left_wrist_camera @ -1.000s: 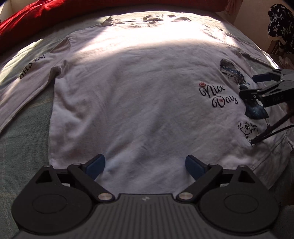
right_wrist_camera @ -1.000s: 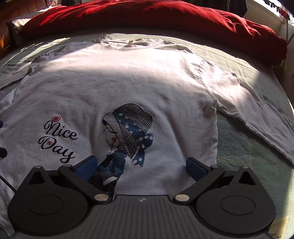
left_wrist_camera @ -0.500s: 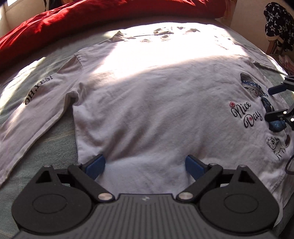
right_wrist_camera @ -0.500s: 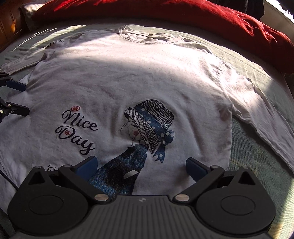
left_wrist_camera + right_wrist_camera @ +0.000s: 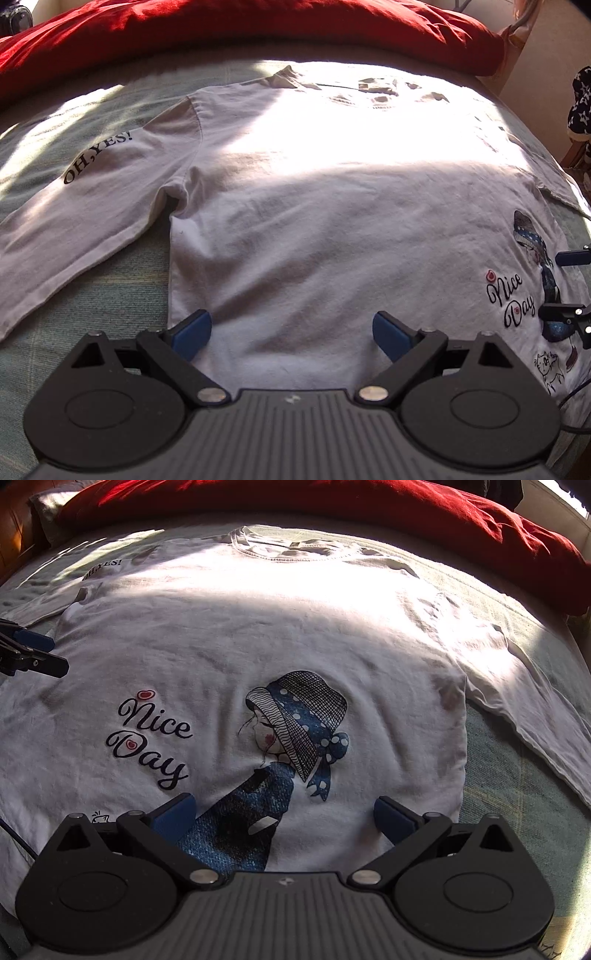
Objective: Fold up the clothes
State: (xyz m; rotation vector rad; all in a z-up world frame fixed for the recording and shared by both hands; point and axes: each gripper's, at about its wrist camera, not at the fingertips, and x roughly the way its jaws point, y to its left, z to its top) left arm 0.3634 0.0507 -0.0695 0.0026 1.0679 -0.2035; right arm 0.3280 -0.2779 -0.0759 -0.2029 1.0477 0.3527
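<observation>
Plainly "Nice Day" shirt [image 5: 258, 635].

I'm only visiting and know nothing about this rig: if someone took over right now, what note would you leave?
Left gripper: open, empty, over the hem near the shirt's left side.
Right gripper: open, empty, over the hem below the hat-girl print.
White long-sleeved cotton shirt: flat, face up on the green bedcover, both sleeves spread out.
Done: shirt laid out.
Left: every fold.
</observation>
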